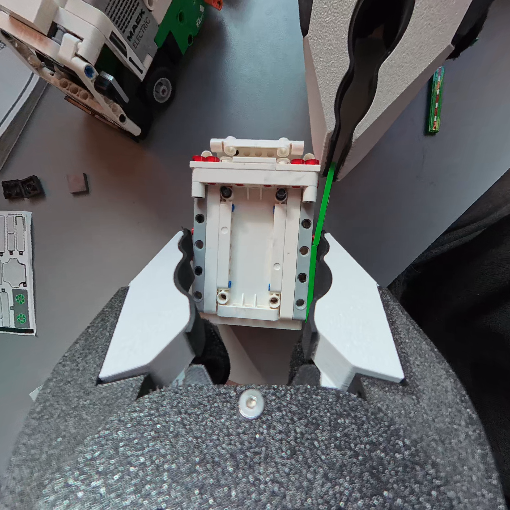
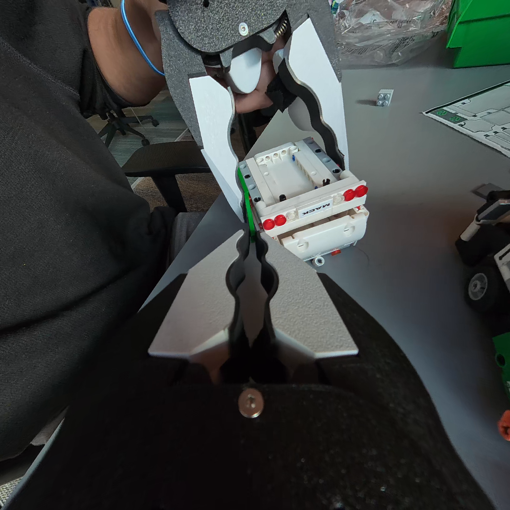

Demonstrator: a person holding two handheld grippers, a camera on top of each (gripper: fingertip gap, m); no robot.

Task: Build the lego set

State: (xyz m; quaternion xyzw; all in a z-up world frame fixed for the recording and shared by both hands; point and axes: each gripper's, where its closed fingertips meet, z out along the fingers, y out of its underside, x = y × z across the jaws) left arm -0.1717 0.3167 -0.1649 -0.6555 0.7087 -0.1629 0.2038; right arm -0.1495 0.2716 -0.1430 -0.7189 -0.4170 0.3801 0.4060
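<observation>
Left tool (image 1: 254, 276) gripping white assembly (image 1: 252, 248), right tool (image 2: 252, 237) pinching green plate (image 2: 249, 212)

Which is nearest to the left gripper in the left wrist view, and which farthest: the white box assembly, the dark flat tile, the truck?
1. White box assembly: between the left gripper's fingers.
2. Dark flat tile: on the table, left.
3. Truck: top left corner.
</observation>
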